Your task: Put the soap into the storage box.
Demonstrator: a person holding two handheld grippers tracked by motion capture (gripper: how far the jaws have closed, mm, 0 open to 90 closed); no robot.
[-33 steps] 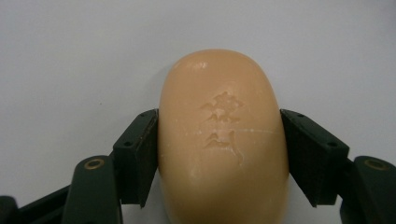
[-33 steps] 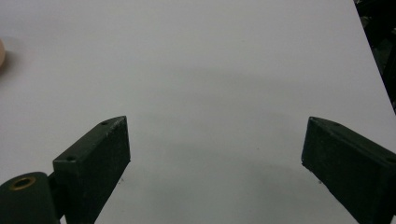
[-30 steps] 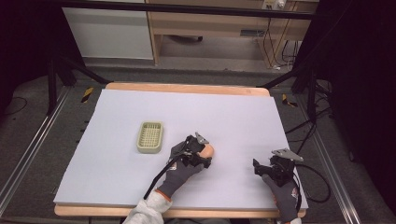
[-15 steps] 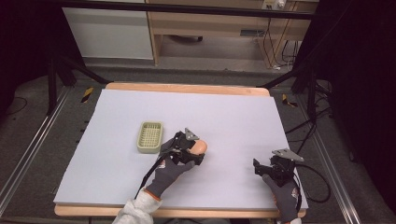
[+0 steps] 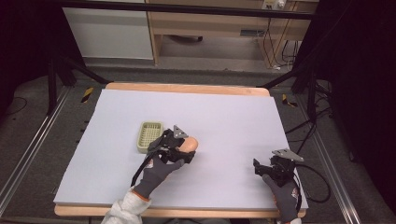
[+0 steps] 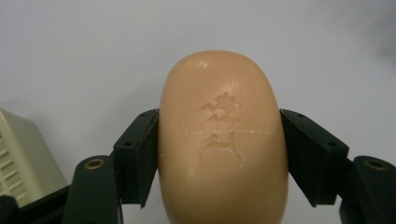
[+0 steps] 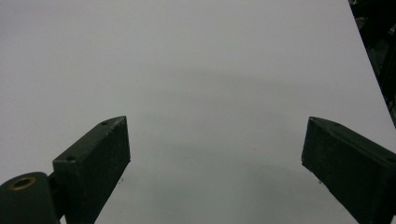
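An oval, peach-coloured soap bar (image 6: 222, 140) with embossed characters sits between the two jaws of my left gripper (image 6: 219, 154), which is shut on its sides. From above, the soap bar (image 5: 190, 143) pokes out of the left gripper (image 5: 180, 147) just right of a pale green slotted soap tray (image 5: 149, 136). That tray's corner (image 6: 21, 154) appears at the left edge of the left gripper view. My right gripper (image 7: 215, 158) rests open over bare white surface, and the high view places this right gripper (image 5: 266, 168) near the front right corner.
A white sheet (image 5: 224, 116) covers the wooden-edged table (image 5: 187, 88). Cables (image 5: 317, 182) trail off the right side. Dark stands and a cabinet lie beyond the far edge.
My left gripper, holding the soap, has moved left and lifted a little, ending close beside the green tray. The right gripper has stayed put.
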